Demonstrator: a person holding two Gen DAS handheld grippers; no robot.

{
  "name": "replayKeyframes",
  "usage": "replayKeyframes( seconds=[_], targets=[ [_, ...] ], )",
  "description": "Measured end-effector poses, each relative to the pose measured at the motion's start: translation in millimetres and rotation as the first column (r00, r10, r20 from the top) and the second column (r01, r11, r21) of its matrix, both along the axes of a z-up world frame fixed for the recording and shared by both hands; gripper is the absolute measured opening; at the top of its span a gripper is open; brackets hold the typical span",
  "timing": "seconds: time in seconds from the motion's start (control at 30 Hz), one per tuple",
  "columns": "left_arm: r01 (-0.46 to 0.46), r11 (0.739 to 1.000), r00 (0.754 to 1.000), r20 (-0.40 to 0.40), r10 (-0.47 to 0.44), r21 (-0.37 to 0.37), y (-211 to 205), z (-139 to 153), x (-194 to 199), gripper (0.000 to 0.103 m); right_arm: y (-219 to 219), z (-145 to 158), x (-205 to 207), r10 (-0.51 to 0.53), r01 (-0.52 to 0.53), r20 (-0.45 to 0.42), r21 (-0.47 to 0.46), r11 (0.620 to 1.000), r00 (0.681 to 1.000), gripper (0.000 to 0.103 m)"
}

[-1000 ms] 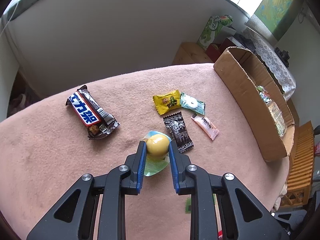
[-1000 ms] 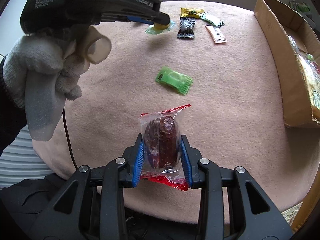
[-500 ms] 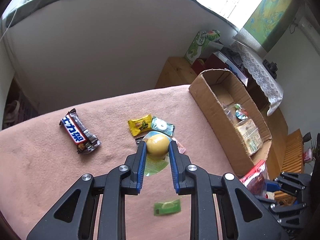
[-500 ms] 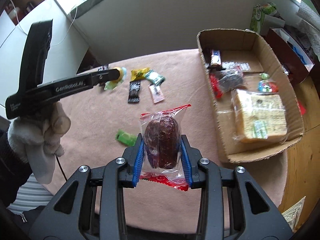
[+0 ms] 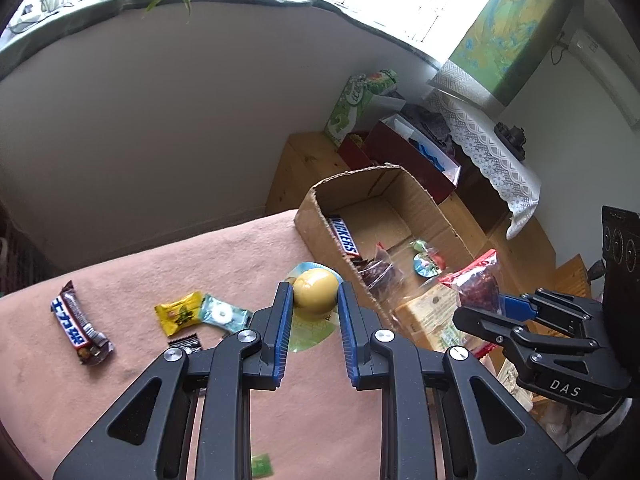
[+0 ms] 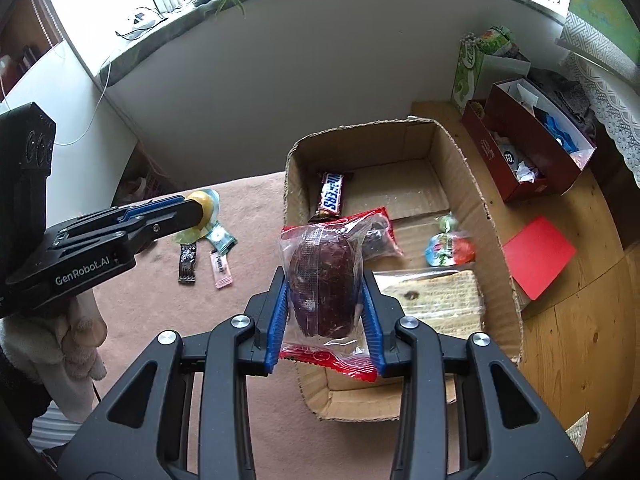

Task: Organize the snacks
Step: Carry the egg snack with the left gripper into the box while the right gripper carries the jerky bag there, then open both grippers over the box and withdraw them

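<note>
Inside cardboard box (image 6: 496, 240): Snickers bar (image 6: 331, 195), wafer pack (image 6: 436, 300), wrapped sweets (image 6: 450, 246).

yellow ball snack (image 5: 315, 293) clamped, above pink cloth | dark red date pack (image 6: 323, 289) clamped, over cardboard box (image 6: 496, 240)

A yellow ball (image 5: 315, 289) and a dark red snack (image 6: 323, 289) in clear, red-edged wrap are seen over a pink cloth (image 5: 168, 264) and brown box (image 6: 460, 184).
</note>
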State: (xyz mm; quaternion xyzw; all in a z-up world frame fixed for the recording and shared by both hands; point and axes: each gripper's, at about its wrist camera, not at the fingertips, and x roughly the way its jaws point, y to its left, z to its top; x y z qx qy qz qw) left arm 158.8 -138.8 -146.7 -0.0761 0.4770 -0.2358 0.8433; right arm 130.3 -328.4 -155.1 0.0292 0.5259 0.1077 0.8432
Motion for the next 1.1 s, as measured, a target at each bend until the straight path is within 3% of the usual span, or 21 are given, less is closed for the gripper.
replayKeyframes(
  seconds=[0.6,1.03,1.1],
  targets=[
    [0.03,1.0,0.998,0.059,-0.031,0.008,-73.2,-1.9,31.9,0.021,-57.5,-20.4,53.6,-0.042,0.042,0.014,0.009,0.999,0.999,0.036],
    [0.023,0.999,0.998,0.055,-0.025,0.036,-98.1,-19.4,53.4,0.021,-77.8,-44.3,82.2,-0.027,0.027,0.006,0.015,1.0,1.0,0.036],
    [0.029,0.999,0.998,0.048,-0.031,0.037,-100.5,-21.6,55.4,0.022,-77.0,-46.5,83.4,-0.022,0.022,0.006,0.011,1.0,1.0,0.044]
  ],
)
